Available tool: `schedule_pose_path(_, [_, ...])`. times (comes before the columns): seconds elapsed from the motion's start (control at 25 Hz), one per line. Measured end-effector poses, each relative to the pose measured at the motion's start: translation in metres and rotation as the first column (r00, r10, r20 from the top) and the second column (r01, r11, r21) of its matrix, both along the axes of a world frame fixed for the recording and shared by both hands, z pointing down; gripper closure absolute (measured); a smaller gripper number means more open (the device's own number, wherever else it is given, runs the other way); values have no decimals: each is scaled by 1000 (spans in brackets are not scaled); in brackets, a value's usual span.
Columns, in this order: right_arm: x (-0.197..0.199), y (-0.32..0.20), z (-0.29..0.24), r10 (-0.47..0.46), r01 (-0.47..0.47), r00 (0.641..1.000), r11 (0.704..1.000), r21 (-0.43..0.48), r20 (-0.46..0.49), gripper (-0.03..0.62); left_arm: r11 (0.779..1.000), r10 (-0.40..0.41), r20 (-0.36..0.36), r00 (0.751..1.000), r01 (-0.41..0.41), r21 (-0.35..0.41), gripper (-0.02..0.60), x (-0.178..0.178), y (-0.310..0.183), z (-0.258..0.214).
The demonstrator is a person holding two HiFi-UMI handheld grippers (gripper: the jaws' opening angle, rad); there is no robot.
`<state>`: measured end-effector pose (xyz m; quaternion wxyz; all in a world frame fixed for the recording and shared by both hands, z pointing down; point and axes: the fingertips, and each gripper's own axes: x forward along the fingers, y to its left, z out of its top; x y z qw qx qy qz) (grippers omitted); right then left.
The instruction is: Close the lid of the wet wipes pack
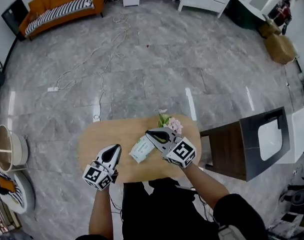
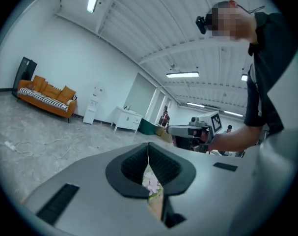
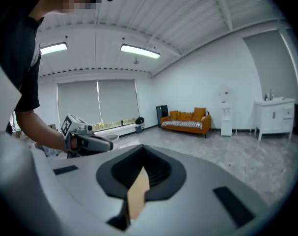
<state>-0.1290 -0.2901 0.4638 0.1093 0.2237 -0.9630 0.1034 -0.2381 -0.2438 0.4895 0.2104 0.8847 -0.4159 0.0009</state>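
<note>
The wet wipes pack (image 1: 140, 149), white with green print, lies in the middle of a small oval wooden table (image 1: 96, 139). Whether its lid is up or down is too small to tell. My right gripper (image 1: 152, 133) is shut, its tip over the pack's far right end; contact cannot be made out. My left gripper (image 1: 115, 149) is shut and empty, to the left of the pack and apart from it. In the left gripper view the left gripper (image 2: 149, 152) shows closed jaws, with pink flowers (image 2: 151, 184) behind. In the right gripper view the right gripper (image 3: 141, 154) is shut on nothing.
Pink flowers (image 1: 171, 123) sit at the table's far edge, just behind the right gripper. A dark cabinet (image 1: 244, 146) stands close on the right. A cable (image 1: 105, 59) trails over the grey floor. An orange sofa (image 1: 61, 6) is far back left.
</note>
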Motion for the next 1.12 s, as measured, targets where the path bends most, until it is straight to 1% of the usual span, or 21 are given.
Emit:
schedule_pose_path(0.12, [17,10,-71,-22,15,997,996,92,80,583,997,-4,-3,1000,5,74,565,18,6,-58])
schedule_pose_path(0.2, [30,14,-110,-38,18,989,990,139,141,583,991,-4,5,1000,3,132,565,29,6,-92])
schedule_pose_path(0.36, [61,37,-167,-84,32,962,979,200,258,583,972,-14,23,1000,9,233,565,50,16,-149])
schedule_pose_path(0.44, [71,56,-186,-136,67,950,968,242,282,583,962,-14,32,999,4,272,565,58,26,-171])
schedule_pose_path(0.56, [80,77,-196,-189,112,947,951,287,259,583,951,-12,37,999,0,309,565,70,41,-195])
schedule_pose_path(0.64, [86,87,-199,-206,127,942,950,285,267,583,949,-13,35,999,1,315,565,78,52,-204])
schedule_pose_path(0.84, [93,113,-208,-254,158,917,939,306,307,583,949,15,57,998,-32,312,565,95,80,-203])
schedule_pose_path(1.0, [102,138,-218,-246,138,911,938,317,330,583,951,23,52,998,-38,307,565,104,107,-201])
schedule_pose_path(1.12, [112,163,-219,-231,119,913,939,322,338,583,943,37,48,998,-51,329,565,114,131,-202])
